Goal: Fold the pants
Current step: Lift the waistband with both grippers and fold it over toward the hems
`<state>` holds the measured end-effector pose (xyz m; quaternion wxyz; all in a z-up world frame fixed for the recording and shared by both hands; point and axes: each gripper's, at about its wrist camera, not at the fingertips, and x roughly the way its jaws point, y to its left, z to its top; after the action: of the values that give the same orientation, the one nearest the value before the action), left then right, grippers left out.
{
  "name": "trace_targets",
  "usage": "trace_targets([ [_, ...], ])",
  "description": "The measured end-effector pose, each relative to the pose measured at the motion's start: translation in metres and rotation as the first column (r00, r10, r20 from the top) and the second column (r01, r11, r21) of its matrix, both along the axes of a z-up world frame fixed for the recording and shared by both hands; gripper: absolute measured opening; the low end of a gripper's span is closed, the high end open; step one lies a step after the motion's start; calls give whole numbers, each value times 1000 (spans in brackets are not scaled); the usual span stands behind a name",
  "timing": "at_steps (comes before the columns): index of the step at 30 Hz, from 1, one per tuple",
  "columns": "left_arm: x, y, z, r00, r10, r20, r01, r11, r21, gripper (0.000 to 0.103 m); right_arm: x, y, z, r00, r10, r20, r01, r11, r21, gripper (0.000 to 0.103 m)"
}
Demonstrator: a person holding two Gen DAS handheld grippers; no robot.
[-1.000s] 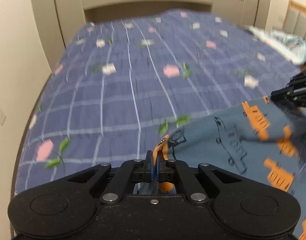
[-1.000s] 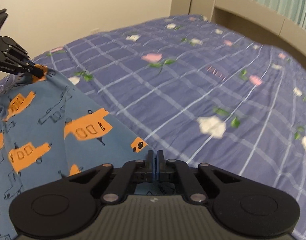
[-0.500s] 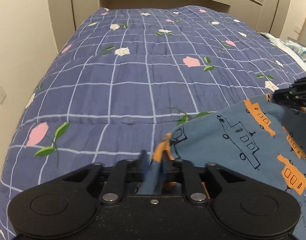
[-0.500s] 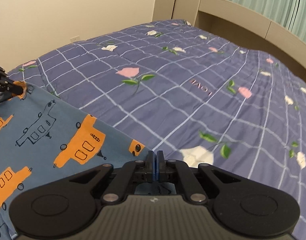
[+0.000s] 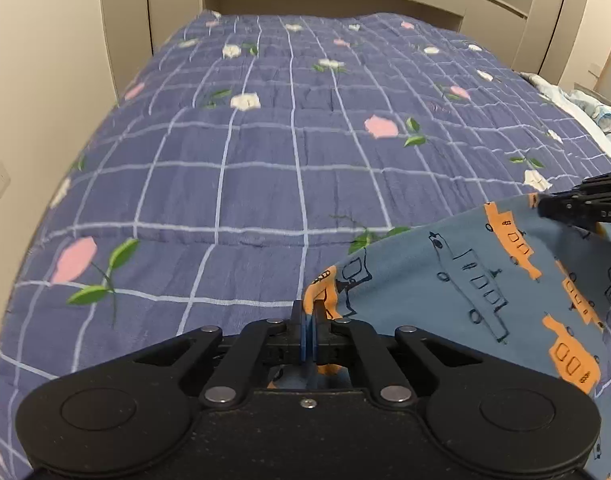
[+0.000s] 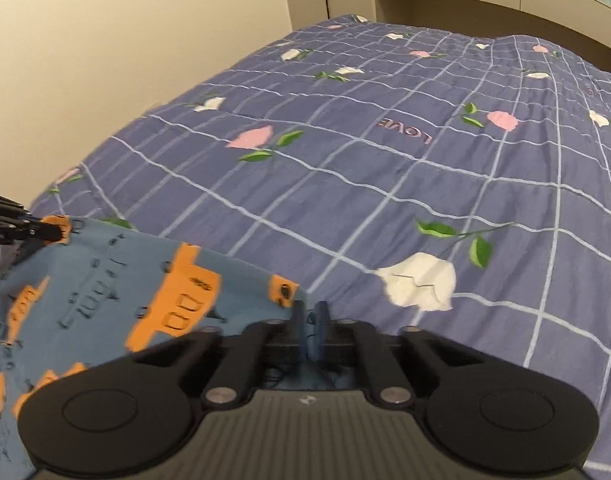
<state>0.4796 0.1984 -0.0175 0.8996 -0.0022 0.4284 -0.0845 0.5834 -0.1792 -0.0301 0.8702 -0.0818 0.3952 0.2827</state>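
Left wrist: left gripper (image 5: 310, 312) jaws pinch pants (image 5: 465, 280); right gripper (image 6: 310, 316) likewise.

"LOVE" on quilt (image 6: 405, 128)

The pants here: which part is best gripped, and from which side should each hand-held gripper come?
Grip the pants at the two corners of the far straight edge, one corner each, coming in from the near side over the cloth. That edge runs taut between the left hand-held gripper and the right hand-held gripper, both already shut on a corner, so the panel hangs flat above the quilt.
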Motion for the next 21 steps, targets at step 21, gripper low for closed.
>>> trace_targets([
  [21,-225,-27,87,931,-227,287,213,974,80,1,-290,-37,103,922,100,373,-95,995,-32,3],
])
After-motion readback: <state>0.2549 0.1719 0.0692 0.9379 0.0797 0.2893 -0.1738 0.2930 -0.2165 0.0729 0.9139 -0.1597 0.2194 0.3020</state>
